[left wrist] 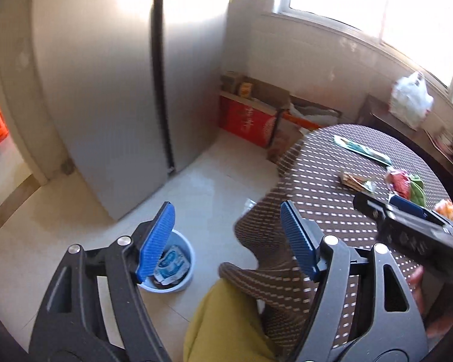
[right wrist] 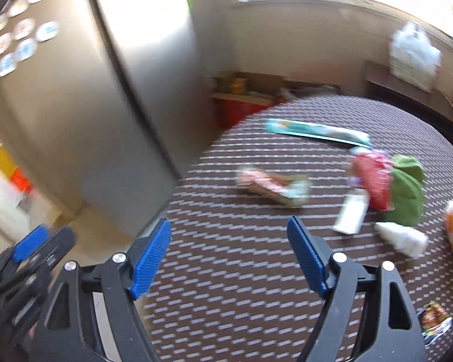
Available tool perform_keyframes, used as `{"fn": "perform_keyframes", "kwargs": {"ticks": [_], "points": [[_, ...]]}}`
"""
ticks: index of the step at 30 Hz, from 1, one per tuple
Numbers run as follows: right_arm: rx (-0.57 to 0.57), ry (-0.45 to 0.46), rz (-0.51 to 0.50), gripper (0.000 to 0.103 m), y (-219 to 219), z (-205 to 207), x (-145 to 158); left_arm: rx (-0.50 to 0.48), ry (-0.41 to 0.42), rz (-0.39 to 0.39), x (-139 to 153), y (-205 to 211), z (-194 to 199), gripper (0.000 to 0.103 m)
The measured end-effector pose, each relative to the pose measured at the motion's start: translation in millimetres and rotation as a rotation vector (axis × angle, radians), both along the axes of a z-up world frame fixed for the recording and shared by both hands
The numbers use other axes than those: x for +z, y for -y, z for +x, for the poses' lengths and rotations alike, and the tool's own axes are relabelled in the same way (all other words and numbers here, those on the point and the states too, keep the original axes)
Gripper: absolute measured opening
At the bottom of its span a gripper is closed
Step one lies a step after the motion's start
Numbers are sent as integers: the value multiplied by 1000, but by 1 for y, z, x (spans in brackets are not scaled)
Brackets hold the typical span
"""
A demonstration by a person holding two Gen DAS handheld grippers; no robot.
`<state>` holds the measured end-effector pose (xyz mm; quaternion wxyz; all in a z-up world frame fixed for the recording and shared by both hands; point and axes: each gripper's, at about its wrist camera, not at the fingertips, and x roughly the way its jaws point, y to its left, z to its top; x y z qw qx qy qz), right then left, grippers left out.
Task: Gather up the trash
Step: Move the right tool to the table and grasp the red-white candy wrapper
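Both grippers empty over the round brown table with its white-dashed cloth point(right wrist: 241, 271).

Left gripper point(left wrist: 226, 235) gapes wide beside the table's edge, above the pale blue plastic bin point(left wrist: 187, 268) on the floor. Right gripper point(right wrist: 229, 256) gapes wide above the table; crumpled wrappers point(right wrist: 274, 187) lie further across it.

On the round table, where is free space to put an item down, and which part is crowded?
The table is bare in the near part, between the right hand-held gripper and the flat pink wrapper. The left rim is also free. The right side is crowded: red packet, green packet, white cone.
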<state>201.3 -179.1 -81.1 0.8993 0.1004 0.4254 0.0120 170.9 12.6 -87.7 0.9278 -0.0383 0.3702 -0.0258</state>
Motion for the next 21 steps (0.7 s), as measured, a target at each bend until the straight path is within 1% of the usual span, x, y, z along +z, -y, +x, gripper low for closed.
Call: {"fn": "perform_keyframes", "kwargs": {"ticks": [2,5,9,13,16,17,18,20,21], "points": [[-46,-27,59,78,19,9,-7,-27,-15,-6,-3,11,6,72],[-77,-54,82,78,30,22,-14,-52,-32,-9,-6,20,15,72],[-80,-85,27,78,31,46,-19,-51,-37,-11,-9,19,30,72],[-90,-120,-18,78,25,72,-28,-50,-50,-29,-11,14,46,72],[-106,-137,-37,78,24,90,-37,-44,-50,-18,-11,12,54,72],[-108,-155,-26,78,25,97,-42,-46,-49,-22,-11,10,54,72],[-112,-148,-33,78,25,99,-43,-49,-49,-28,-11,8,55,72],[-105,-147,-61,74,21,104,-45,-42,-55,-31,-13,5,56,72],[-101,-137,-89,63,18,104,-45,-36,-59,-30,-15,3,56,72]]}}
